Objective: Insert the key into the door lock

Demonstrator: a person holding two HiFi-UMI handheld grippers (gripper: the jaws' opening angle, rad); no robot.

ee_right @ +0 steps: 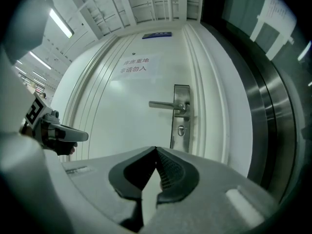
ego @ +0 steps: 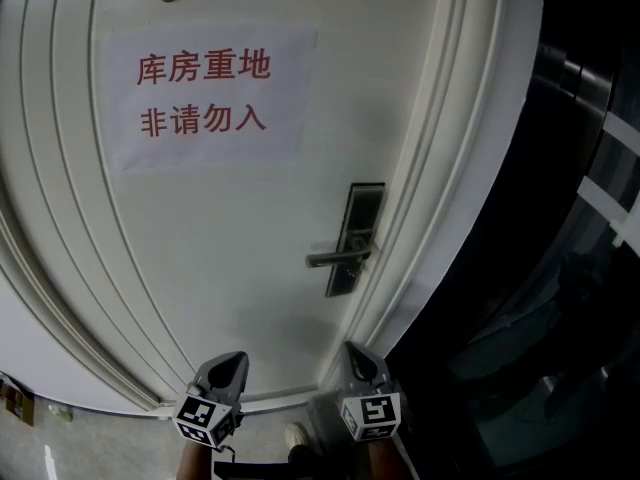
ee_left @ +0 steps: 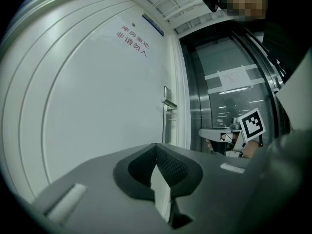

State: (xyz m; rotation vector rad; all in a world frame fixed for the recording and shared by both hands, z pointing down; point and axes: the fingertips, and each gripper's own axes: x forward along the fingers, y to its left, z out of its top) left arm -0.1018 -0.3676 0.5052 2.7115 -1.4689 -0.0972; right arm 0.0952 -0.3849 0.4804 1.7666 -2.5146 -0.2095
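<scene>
The white door [ego: 230, 228] carries a steel lock plate [ego: 355, 238] with a lever handle [ego: 335, 258] pointing left. In the right gripper view the keyhole [ee_right: 181, 129] sits just under the handle [ee_right: 165, 105] on the plate [ee_right: 182, 94]. My left gripper [ego: 232, 360] and right gripper [ego: 355, 350] are low in the head view, both pointing at the door and well short of it. The left gripper's [ee_left: 156, 145] jaws meet at the tip; so do the right gripper's [ee_right: 156, 148]. No key shows in any view. Each gripper sees the other: right gripper [ee_left: 219, 133], left gripper [ee_right: 53, 133].
A paper sign with red characters [ego: 205, 93] is stuck on the door's upper part. The moulded door frame [ego: 440, 198] runs along the right, with dark glass and steel panels [ego: 570, 268] beyond it. A shoe [ego: 297, 435] shows on the floor between the grippers.
</scene>
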